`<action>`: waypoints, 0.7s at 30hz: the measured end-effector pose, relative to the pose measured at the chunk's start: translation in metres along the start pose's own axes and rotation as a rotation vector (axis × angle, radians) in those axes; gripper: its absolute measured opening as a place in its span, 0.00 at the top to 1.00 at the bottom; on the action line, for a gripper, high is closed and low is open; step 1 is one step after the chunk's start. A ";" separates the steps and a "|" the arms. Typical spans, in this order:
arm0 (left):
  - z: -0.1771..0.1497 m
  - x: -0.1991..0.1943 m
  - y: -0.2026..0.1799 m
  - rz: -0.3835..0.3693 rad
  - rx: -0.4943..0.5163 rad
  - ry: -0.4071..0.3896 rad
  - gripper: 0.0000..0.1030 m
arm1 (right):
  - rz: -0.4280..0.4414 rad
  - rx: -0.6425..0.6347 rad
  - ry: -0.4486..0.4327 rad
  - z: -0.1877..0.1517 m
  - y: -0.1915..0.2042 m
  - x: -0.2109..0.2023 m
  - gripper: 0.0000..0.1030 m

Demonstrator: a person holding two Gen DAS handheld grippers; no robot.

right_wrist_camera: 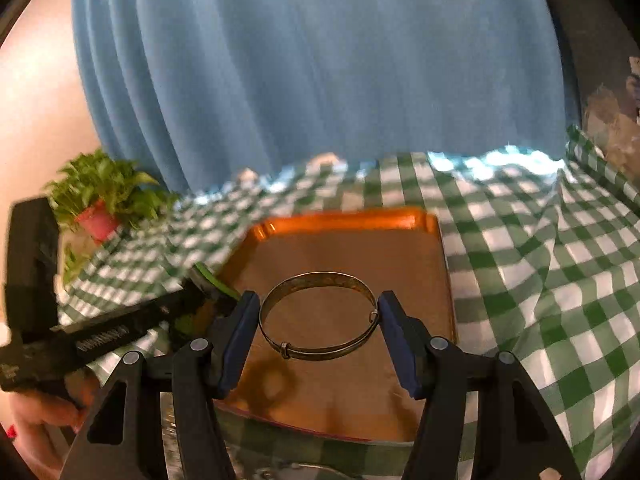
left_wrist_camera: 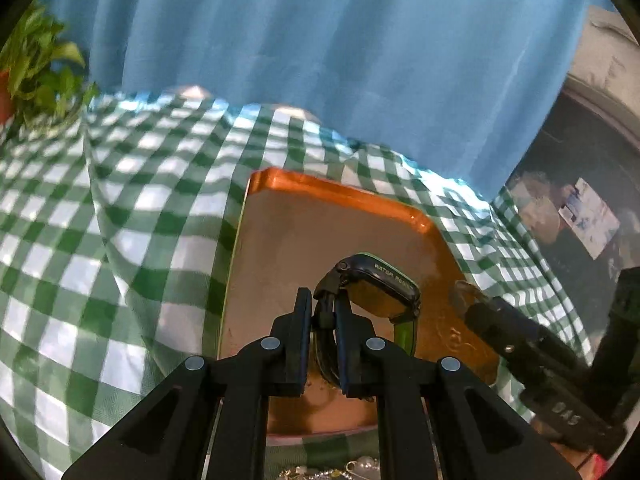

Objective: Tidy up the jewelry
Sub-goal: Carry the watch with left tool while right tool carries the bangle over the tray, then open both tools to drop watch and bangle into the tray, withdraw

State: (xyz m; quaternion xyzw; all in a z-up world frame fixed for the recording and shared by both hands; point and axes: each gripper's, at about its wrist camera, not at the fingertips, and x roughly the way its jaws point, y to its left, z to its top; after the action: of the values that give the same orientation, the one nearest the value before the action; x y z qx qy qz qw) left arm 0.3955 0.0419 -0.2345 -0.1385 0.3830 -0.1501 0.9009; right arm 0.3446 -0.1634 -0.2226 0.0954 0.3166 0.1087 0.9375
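Jewelry is arriving: you are carrying the thin gold metal bangle [right_wrist_camera: 319, 316] in the half-spread right gripper [right_wrist_camera: 319, 336] and the black-and-green plastic watch [left_wrist_camera: 376, 292] pinched by its strap in the narrow left gripper [left_wrist_camera: 323, 340] over the orange rectangular tray [right_wrist_camera: 344, 216]; next, lower both near its middle and release.

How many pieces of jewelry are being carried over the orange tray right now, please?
2: a watch clamped in the left hand-held gripper, and a bangle spanning the right hand-held gripper. More jewelry may lie below, mostly hidden.

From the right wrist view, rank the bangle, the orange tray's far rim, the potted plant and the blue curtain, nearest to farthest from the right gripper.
1. Bangle, between the right gripper fingers.
2. Orange tray's far rim, straight ahead.
3. Potted plant, far left on the checked cloth.
4. Blue curtain, behind the table.
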 end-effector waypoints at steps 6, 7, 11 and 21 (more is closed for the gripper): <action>-0.011 0.014 0.016 0.049 -0.020 0.076 0.89 | -0.043 0.005 0.112 -0.010 -0.007 0.028 0.44; -0.013 0.017 0.018 0.051 -0.022 0.092 0.89 | -0.044 0.001 0.108 -0.011 -0.007 0.027 0.44; -0.018 0.021 0.017 0.066 -0.023 0.119 0.89 | -0.069 -0.041 0.146 -0.017 0.000 0.030 0.44; -0.013 -0.005 -0.008 0.091 0.053 0.066 0.30 | -0.085 -0.228 0.119 -0.017 0.032 0.016 0.08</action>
State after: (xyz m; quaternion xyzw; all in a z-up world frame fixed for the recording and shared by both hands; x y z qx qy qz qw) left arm 0.3817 0.0349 -0.2369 -0.0921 0.4141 -0.1237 0.8971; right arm 0.3424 -0.1264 -0.2369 -0.0318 0.3608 0.1096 0.9256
